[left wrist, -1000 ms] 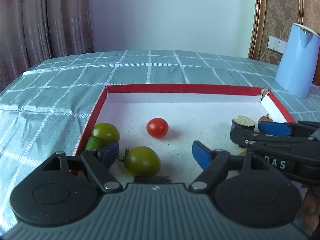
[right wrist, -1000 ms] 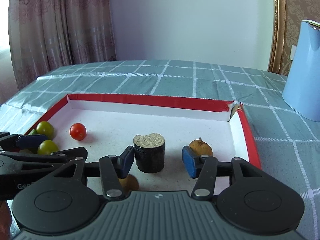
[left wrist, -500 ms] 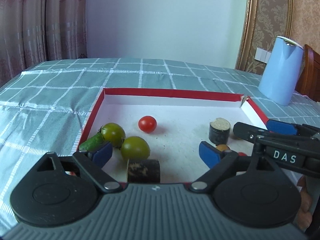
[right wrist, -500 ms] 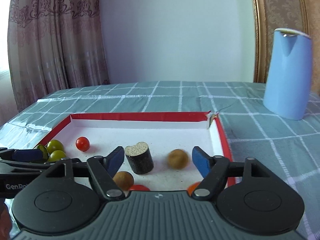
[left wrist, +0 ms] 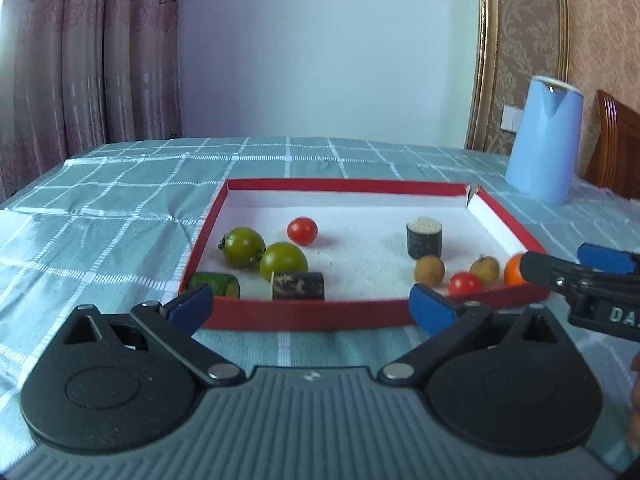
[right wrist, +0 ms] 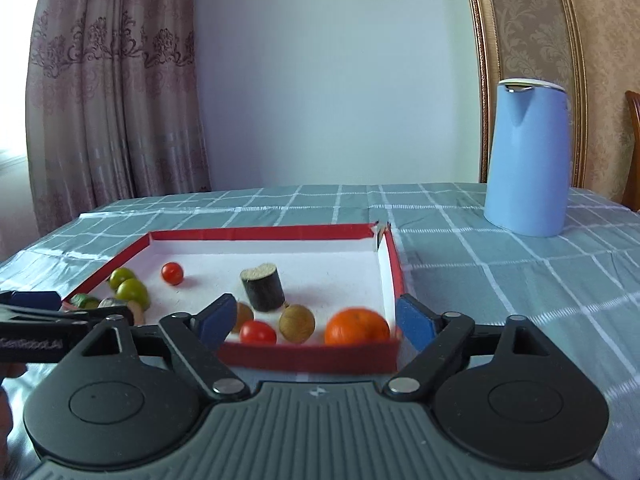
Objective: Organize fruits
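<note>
Left wrist view shows the left gripper [left wrist: 310, 306] with its blue pads wide apart and nothing between them, held just in front of the near wall of the red-rimmed tray [left wrist: 304, 312]. Going from left to right inside the tray: a green cucumber piece [left wrist: 216, 283] lies in the near-left corner, two green tomatoes [left wrist: 262, 252] sit touching each other beside it, a dark cylinder piece [left wrist: 298, 285] lies on its side against the near wall, and a red cherry tomato [left wrist: 302, 231] stands alone further back. On the right half there is an upright dark cylinder with a pale cut top [left wrist: 424, 239], then two small brown fruits [left wrist: 429, 270], a second cherry tomato [left wrist: 465, 284] and an orange [left wrist: 514, 269] in the near-right corner. The right gripper [right wrist: 316, 318] is also spread and holds nothing; in its own view the orange [right wrist: 357, 327] is just beyond its pads, behind the tray wall. A blue jug [right wrist: 527, 156] stands well apart on the checked tablecloth [left wrist: 100, 208]. I judge that no fruit is in hand at this moment, so the step is choosing the next piece. The next move probably calls for lifting one gripper over the near wall and lowering it around one fruit without pushing its round neighbours, which may roll easily.
</note>
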The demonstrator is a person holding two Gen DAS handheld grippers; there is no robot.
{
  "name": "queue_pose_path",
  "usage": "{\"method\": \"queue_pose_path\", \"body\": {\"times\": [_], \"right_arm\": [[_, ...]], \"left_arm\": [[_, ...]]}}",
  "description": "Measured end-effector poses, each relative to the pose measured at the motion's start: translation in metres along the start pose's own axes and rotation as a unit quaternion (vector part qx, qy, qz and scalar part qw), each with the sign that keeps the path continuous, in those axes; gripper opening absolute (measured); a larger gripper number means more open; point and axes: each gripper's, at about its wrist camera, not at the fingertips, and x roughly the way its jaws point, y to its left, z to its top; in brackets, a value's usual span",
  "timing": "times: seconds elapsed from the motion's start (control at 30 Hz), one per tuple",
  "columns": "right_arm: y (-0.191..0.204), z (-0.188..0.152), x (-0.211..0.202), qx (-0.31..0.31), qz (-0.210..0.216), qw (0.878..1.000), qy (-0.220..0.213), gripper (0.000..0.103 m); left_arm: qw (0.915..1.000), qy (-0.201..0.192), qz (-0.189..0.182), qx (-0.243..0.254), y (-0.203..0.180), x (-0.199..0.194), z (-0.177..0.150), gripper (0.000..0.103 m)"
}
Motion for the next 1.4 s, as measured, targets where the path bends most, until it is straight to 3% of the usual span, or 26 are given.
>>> {"method": "queue_pose_path", "body": {"times": [0.37, 0.57, 1.4], "right_arm": [[0.016, -0.012, -0.01, -0.034, 0.009, 0.999, 0.011, 0.088], [0.01, -0.015, -0.009, -0.011, 0.007, 1.0, 0.026, 0.088], [0.011, -0.016, -0.006, -0.017, 0.012, 0.999, 0.037, 0.089]], "left_arm": [[0.9992, 0.008, 0.025, 0.031, -0.016, -0.007, -0.016, 0.103], [0.9993, 0.016, 0.029, 0.019, -0.011, -0.005, -0.016, 0.103], [0.9991, 0.01, 0.037, 0.017, -0.01, -0.006, -0.017, 0.103]]}}
